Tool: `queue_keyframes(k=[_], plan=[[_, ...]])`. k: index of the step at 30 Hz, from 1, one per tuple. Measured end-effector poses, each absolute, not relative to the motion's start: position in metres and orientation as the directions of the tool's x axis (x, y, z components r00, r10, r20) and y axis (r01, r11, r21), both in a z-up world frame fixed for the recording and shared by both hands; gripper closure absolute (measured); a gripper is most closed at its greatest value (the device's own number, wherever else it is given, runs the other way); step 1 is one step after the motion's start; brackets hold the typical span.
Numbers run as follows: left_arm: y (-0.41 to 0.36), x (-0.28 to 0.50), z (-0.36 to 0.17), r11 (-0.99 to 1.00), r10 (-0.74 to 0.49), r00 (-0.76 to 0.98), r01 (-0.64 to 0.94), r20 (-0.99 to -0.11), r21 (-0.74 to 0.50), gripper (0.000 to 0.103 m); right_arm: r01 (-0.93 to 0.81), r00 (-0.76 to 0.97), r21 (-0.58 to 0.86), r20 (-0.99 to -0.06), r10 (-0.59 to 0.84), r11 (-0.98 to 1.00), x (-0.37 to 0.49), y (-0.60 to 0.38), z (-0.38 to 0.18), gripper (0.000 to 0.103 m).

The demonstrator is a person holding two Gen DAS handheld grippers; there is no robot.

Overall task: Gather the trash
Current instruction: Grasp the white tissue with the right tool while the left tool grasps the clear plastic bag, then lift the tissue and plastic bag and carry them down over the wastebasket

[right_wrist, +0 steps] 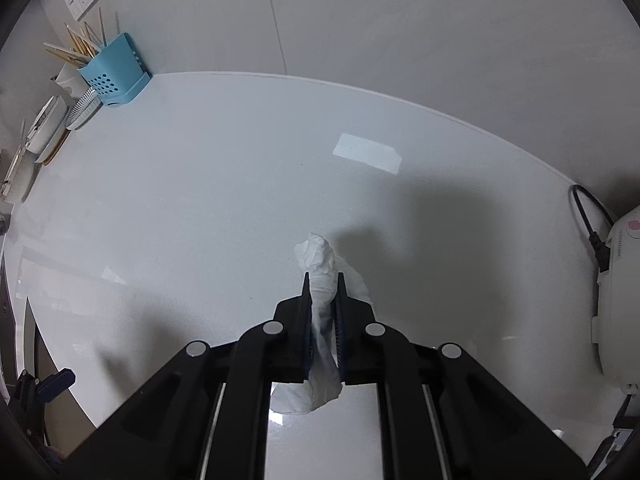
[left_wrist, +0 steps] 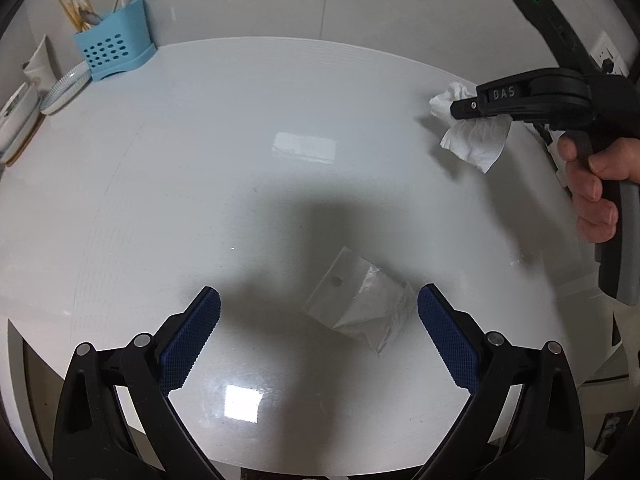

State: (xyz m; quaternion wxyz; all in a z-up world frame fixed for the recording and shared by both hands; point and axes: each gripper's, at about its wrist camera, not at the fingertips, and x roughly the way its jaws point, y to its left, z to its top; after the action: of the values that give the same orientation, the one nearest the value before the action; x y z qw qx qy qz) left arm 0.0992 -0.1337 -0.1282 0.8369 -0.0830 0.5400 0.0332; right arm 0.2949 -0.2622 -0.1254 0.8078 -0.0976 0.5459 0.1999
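Pinching: right hand-held gripper (right_wrist: pixel 323 276) pressed together on crumpled white tissue (right_wrist: pixel 320 264), held just above the white bench (right_wrist: pixel 200 200)
Left hand-held gripper (left_wrist: pixel 319 300): spread wide, holding nothing
Clear plastic bag (left_wrist: pixel 360 300): flat on the bench, between the blue pads (left_wrist: pixel 192 340)
Far left corner: blue utensil holder (left_wrist: pixel 116 50)

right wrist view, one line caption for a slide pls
Right gripper shut on a crumpled tissue above the white counter.

Counter (left_wrist: pixel 200 160) lies open; blue holder (left_wrist: pixel 114 46) crowds far corner.
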Motion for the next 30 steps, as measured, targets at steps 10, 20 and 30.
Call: queue_keyframes(k=[10, 20, 30], plan=[[-0.159, 0.127, -0.165, 0.997, -0.050, 0.339, -0.037, -0.939, -0.066, 0.007, -0.420, 0.355, 0.082, -0.902, 0.247, 0.904, 0.276, -0.300, -0.104, 0.095], [-0.175, 0.137, -0.182, 0.999, -0.040, 0.275, 0.013, -0.961, -0.038, 0.038, -0.413, 0.368, 0.091, -0.894, 0.258, 0.906, 0.265, -0.332, -0.095, 0.095], [-0.183, 0.140, -0.181, 1.000, -0.021, 0.265, 0.018, -0.964, -0.017, 0.072, -0.406, 0.365, 0.111, -0.890, 0.273, 0.907, 0.262, -0.337, -0.094, 0.095]])
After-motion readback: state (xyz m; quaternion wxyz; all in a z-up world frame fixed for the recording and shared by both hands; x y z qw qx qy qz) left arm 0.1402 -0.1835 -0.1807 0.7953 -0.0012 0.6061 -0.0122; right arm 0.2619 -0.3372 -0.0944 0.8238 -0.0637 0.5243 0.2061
